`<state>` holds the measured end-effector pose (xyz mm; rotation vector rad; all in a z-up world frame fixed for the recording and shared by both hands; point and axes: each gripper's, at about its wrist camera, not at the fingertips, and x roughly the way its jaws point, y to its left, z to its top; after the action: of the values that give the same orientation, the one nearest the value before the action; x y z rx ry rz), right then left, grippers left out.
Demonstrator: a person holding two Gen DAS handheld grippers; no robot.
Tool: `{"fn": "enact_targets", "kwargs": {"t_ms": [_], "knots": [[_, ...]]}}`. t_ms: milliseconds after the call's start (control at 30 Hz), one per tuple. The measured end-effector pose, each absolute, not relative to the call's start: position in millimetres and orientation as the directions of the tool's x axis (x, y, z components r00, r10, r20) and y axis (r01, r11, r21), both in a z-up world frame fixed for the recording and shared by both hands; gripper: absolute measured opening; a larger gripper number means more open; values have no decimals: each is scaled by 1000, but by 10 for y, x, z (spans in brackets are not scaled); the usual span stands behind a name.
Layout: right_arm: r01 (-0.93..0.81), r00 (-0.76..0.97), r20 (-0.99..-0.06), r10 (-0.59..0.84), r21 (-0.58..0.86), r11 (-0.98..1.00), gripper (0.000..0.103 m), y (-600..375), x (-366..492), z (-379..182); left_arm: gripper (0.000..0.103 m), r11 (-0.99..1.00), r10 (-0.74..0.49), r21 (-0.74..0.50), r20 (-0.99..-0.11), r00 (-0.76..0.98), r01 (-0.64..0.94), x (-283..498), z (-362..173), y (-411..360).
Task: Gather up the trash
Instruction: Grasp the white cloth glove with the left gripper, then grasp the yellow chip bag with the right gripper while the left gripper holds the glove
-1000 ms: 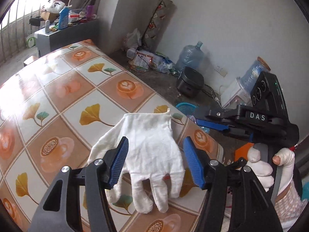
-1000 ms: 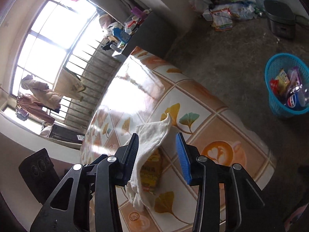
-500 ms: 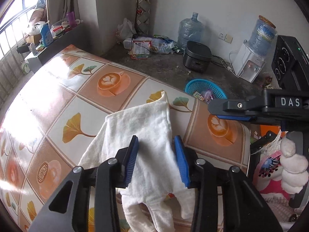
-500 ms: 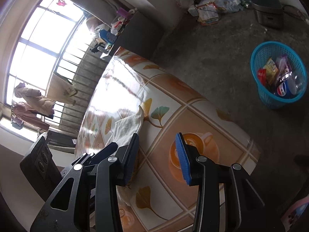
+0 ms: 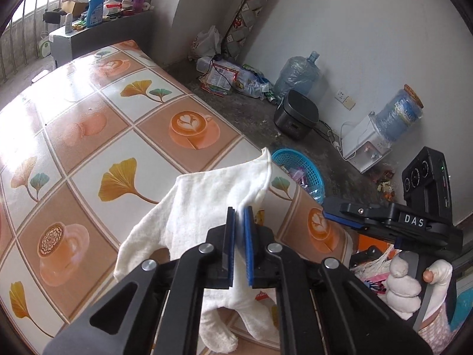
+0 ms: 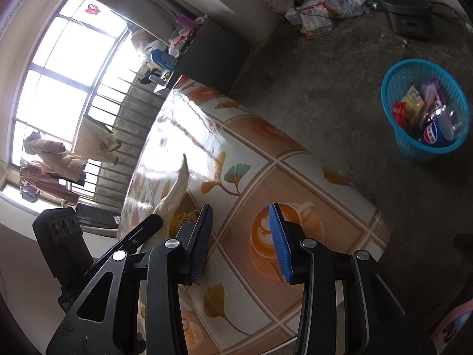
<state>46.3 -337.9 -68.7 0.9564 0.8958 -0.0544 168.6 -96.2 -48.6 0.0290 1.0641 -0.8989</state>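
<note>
A white cloth glove (image 5: 204,201) lies on the tiled table (image 5: 88,124) near its right edge, its cuff pulled up into a peak. My left gripper (image 5: 239,211) is shut on a fold of the glove's palm. In the right wrist view the glove (image 6: 177,189) rises at the left, with a yellow packet (image 6: 184,217) under it. My right gripper (image 6: 241,207) hangs open over a coffee-cup tile, nothing between its pads. A blue basket (image 6: 387,97) holding wrappers and a bottle stands on the floor past the table's edge.
A black cooker (image 5: 295,115), water jugs (image 5: 298,74) and a dispenser (image 5: 366,145) line the far wall. Litter (image 5: 227,77) lies on the floor. A gloved hand (image 5: 405,284) holds the right gripper (image 5: 343,214) beside the table. A cluttered cabinet (image 5: 88,29) stands by the window.
My left gripper's jaws closed from wide apart onto the glove and pinched a fold of it up. The right gripper drifted off the glove to the coffee-cup tile.
</note>
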Motion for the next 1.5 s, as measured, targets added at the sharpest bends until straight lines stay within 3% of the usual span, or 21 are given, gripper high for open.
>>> {"fn": "enact_targets", "kwargs": {"t_ms": [367, 733, 900, 1133, 1500], "knots": [[398, 653, -678, 337, 686, 609, 39, -3383, 453, -666, 5, 616, -745, -518, -628, 225, 593, 1765, 81, -367], [383, 647, -677, 350, 686, 619, 39, -3311, 508, -661, 5, 755, -630, -356, -628, 457, 551, 1865, 509, 299], [378, 646, -677, 351, 684, 623, 39, -3303, 506, -651, 5, 812, -525, -244, -703, 480, 531, 1909, 306, 272], [365, 644, -671, 367, 691, 623, 39, -3261, 524, -627, 5, 771, -538, -286, -771, 341, 569, 1790, -240, -105], [332, 606, -610, 511, 778, 534, 40, -3182, 573, -790, 5, 733, -529, -323, -824, 203, 599, 1611, -790, -638]]}}
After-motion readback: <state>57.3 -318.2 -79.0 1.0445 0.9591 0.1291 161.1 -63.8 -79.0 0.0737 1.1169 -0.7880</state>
